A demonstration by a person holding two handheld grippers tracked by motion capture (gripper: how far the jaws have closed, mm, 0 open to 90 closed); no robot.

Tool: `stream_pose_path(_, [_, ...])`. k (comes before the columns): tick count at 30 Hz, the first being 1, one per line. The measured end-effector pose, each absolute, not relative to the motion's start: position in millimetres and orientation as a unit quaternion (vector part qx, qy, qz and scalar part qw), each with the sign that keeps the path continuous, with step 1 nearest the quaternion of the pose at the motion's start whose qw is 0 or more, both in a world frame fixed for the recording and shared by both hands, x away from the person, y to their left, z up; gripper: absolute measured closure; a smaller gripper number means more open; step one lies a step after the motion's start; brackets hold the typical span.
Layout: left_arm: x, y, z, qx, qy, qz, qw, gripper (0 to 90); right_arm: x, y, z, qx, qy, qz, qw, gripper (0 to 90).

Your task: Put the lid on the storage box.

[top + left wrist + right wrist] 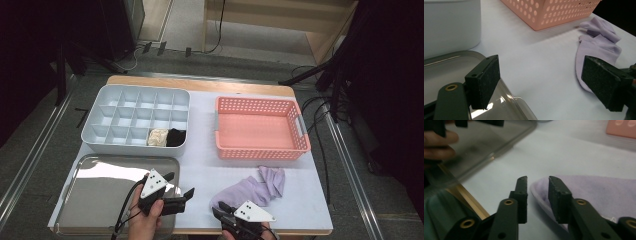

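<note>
Lavender socks [252,187] are lying crumpled on the white table [210,165], in front of the pink perforated basket [260,127] and near the table's front edge. In the left gripper view the same socks [599,47] are spreading just past the basket's corner [554,12].

The right gripper [223,210] is sitting at the near end of the socks, at the bottom edge of the high view. In the right gripper view its jaws are standing a narrow gap apart, parted rather than clenched, and the rounded end of the socks [584,192] is lying directly beneath and between them. Whether the pads are pressing on the fabric I cannot tell; nothing is looking lifted or pinched.

The left gripper [180,187] is hovering over the right front corner of the shiny metal tray [95,195], held in the person's left hand [146,215]. Its jaws are spread wide and holding nothing, with bare table between them in its own view.

Behind the tray, the grey compartment organiser [135,120] is holding a cream bundle [158,137] and a black bundle [175,137] in two neighbouring front-row cells.
</note>
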State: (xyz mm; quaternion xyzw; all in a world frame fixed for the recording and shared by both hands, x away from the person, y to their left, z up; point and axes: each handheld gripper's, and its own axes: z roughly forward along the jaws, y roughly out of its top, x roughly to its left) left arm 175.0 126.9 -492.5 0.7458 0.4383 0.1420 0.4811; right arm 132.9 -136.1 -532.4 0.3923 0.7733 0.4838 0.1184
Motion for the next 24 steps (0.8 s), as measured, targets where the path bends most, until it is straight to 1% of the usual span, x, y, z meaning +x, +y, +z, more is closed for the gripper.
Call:
stream_pose_path(2, [175,126,-493,0.747,0.435,0.142,0.481,16.4,134,-134,-535,0.395,0.776,0.477,0.12,86.8])
stream_pose_path(3, [174,124,-493,0.748,0.435,0.141,0.481,16.3,135,-133,-535,0.399,0.774,0.478,0.118,88.9])
stream_pose_path(8, [174,118,-495,0.752,0.432,0.136,0.478,16.3,148,-125,-529,0.435,0.739,0.499,0.127,89.7])
stream_pose_path(9, [174,117,-496,0.751,0.432,0.133,0.481,16.4,152,-122,-528,0.441,0.731,0.507,0.118,89.5])
stream_pose_path(10, [175,116,-496,0.75,0.433,0.132,0.482,16.4,155,-119,-526,0.44,0.728,0.514,0.107,88.9])
stream_pose_path(11, [175,115,-496,0.749,0.435,0.132,0.483,16.3,157,-115,-525,0.435,0.728,0.52,0.101,84.4])
stream_pose_path(12, [175,115,-496,0.748,0.437,0.13,0.482,16.4,158,-113,-524,0.429,0.731,0.523,0.093,76.2])
stream_pose_path(13, [176,115,-497,0.746,0.44,0.126,0.483,16.4,158,-112,-522,0.422,0.733,0.526,0.09,73.2])
stream_pose_path(16, [177,113,-499,0.745,0.445,0.114,0.484,16.6,158,-127,-514,0.421,0.726,0.532,0.109,70.7])
stream_pose_path(20, [177,105,-500,0.752,0.44,0.111,0.478,16.7,163,-177,-506,0.466,0.698,0.513,0.181,70.2])
stream_pose_path(24, [177,96,-500,0.76,0.432,0.108,0.473,16.7,160,-217,-515,0.519,0.684,0.473,0.199,67.7])
